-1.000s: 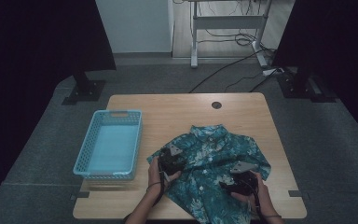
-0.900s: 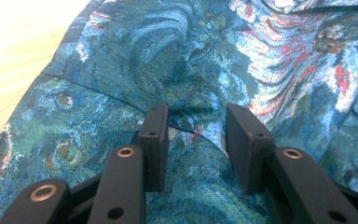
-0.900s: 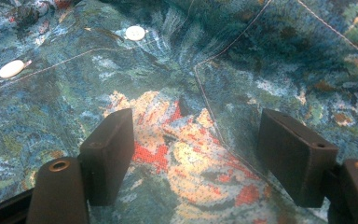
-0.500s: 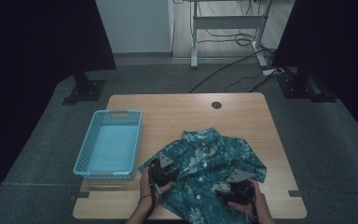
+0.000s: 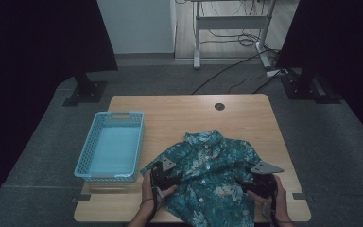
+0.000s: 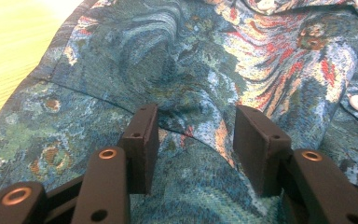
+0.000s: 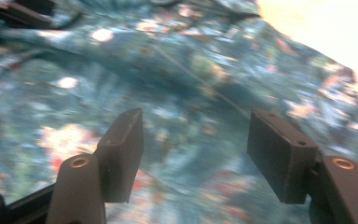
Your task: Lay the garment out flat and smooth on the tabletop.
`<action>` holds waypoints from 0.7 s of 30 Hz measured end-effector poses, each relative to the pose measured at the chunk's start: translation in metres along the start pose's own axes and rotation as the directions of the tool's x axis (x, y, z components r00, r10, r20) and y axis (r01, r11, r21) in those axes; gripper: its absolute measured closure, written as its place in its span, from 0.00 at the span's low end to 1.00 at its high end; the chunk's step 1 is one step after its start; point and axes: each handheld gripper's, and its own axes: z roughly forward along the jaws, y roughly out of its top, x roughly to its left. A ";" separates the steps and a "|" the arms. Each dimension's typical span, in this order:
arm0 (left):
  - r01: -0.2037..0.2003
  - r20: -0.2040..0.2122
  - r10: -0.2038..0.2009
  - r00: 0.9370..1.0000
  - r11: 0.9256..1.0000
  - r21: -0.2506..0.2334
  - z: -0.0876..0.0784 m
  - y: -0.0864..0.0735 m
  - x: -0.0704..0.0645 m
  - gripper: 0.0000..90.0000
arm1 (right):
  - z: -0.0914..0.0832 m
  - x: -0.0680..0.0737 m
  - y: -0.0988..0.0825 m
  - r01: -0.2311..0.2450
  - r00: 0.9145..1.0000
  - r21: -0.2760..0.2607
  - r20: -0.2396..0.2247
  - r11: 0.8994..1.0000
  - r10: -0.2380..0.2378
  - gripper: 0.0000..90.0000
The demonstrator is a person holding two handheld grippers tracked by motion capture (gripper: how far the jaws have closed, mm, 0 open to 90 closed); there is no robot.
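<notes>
A teal floral button shirt (image 5: 208,165) lies front up on the wooden table (image 5: 179,113), collar at the far side and hem at the near edge. My left gripper (image 5: 163,174) rests on the shirt's left sleeve side. Its jaws have just been opening; in the left gripper view they (image 6: 196,116) stand apart over a low ridge of the shirt (image 6: 177,70), pads off the cloth. My right gripper (image 5: 260,182) is at the shirt's right side. Its jaws (image 7: 198,121) have just been closing but stand wide over the blurred shirt (image 7: 177,70), gripping nothing.
A light blue plastic basket (image 5: 111,146) stands on the table's left part, close to the shirt's left sleeve. A round cable hole (image 5: 220,106) sits near the far edge. Bare wood (image 5: 179,113) lies beyond the collar. Dark stands and cables are on the floor behind.
The shirt went from bunched to spread flatter. My left hand drew back toward the near edge and stayed. My right hand then shifted right and lifted.
</notes>
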 end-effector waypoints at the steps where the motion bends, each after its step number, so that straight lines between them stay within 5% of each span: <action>1: -0.002 0.001 0.002 1.000 1.000 0.001 0.000 0.000 0.000 0.56 | 0.000 -0.004 -0.001 -0.001 1.000 0.005 0.011 1.000 0.001 0.41; 10: 0.004 0.028 -0.004 1.000 1.000 -0.003 -0.001 0.000 0.004 0.56 | 0.010 -0.028 0.004 0.049 0.992 0.041 0.118 0.998 -0.053 0.47; 17: 0.011 0.033 -0.011 0.999 1.000 -0.009 -0.001 -0.001 0.005 0.56 | 0.027 -0.041 0.005 0.079 0.982 0.102 0.161 0.992 -0.095 0.54; 21: 0.011 0.037 -0.011 0.999 1.000 -0.010 -0.001 -0.001 0.005 0.56 | 0.032 -0.048 0.005 0.063 0.981 0.108 0.178 0.992 -0.081 0.57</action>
